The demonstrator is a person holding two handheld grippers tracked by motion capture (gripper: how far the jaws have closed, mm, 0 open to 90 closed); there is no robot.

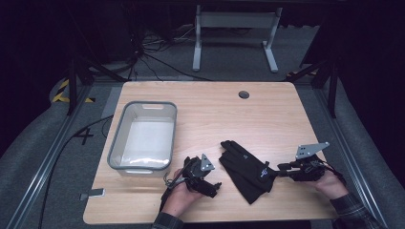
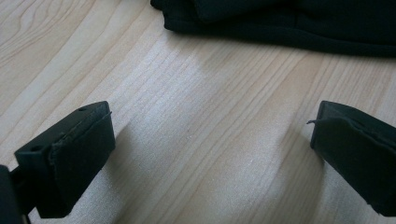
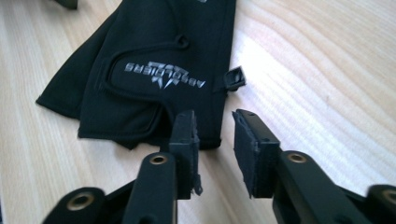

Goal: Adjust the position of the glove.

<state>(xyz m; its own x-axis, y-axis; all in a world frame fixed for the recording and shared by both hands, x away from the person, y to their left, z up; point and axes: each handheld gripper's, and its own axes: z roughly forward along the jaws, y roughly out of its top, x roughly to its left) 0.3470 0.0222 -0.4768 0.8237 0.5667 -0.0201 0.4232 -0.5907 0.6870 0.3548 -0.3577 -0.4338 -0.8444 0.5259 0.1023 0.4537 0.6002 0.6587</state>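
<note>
Black gloves (image 1: pixel 246 169) lie stacked on the counter (image 1: pixel 267 114); right claw (image 3: pixel 212 140), parted and empty at the cuff, risks pinching one layer only, while left claw (image 2: pixel 205 154) gapes idle.

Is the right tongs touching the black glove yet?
Cannot tell. In the right gripper view the right tongs stand narrowly open at the black glove's cuff edge; one jaw overlaps the fabric, but no contact or gap shows plainly.

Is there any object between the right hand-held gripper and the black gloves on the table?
Nothing visible. The right hand-held gripper sits at the cuff edge of the black gloves, jaws slightly apart, with bare table beside it.
</note>
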